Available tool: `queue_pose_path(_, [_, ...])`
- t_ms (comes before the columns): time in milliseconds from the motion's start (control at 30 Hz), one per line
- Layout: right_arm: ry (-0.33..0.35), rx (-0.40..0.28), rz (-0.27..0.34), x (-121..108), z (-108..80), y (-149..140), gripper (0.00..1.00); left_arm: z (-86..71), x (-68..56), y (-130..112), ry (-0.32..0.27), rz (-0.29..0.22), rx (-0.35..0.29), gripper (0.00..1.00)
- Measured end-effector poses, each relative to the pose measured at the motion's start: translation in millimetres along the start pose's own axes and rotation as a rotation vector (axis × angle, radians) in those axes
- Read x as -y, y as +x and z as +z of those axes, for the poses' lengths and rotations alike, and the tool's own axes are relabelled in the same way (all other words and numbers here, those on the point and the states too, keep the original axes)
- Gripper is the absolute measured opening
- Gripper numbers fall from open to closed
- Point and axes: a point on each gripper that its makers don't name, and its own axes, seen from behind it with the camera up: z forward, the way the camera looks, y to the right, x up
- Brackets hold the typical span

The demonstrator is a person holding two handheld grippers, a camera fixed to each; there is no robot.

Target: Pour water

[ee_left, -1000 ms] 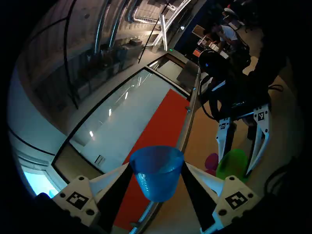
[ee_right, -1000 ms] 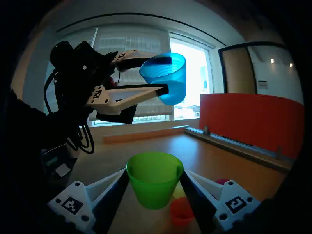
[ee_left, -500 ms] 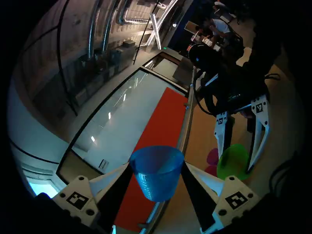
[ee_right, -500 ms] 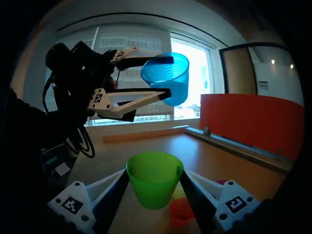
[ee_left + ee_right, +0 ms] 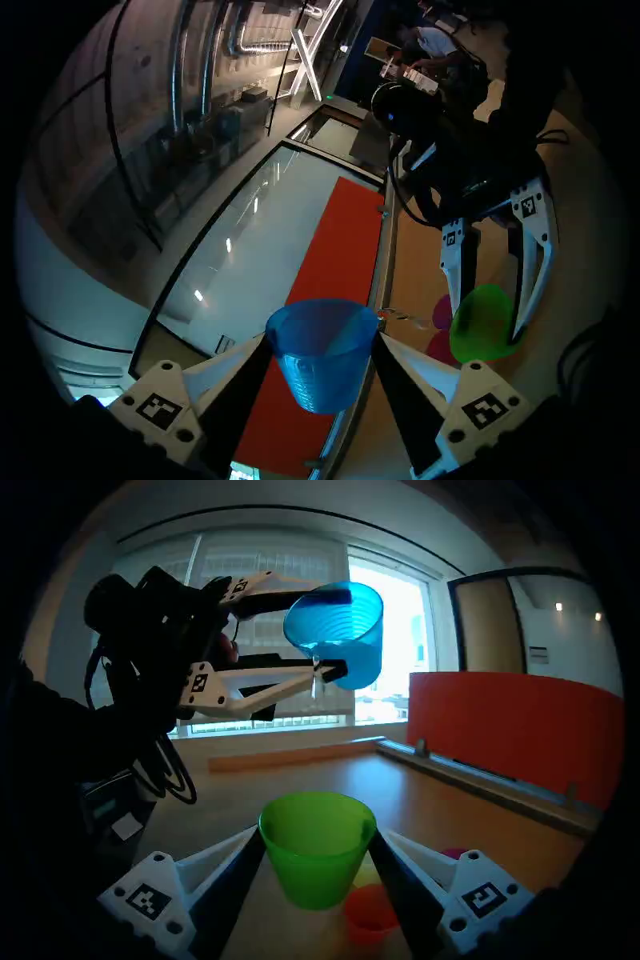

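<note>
Blue cup (image 5: 336, 636): you're tipping it, up above the green cup (image 5: 318, 848).
Left gripper (image 5: 322, 352): squeezing its walls from both sides.
Right gripper (image 5: 318, 832): clamping the green cup.
Handling: light, thin, likely slippery plastic; you're gripping mid-wall, gently.

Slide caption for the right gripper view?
Left tool holds a blue cup tilted above the upright green cup gripped by the right tool, over a wooden table.

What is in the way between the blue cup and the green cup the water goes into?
Nothing that I can see. The blue cup, tilted in the left gripper, hangs higher than the green cup in the right gripper, with just open air between them.
</note>
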Motion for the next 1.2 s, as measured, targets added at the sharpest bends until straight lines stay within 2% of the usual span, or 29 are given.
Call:
queue_pose_path(400, [-0.008,-0.003,-0.003,-4.0,-2.7,1.3,0.9,0.4,0.1,4.0,0.005,0.049,0.0,0.85])
queue_pose_path(1200, [-0.015,-0.009,-0.017,-7.0,-5.7,8.8,0.9,-1.5,3.6,8.0,0.011,0.11,0.006,0.85])
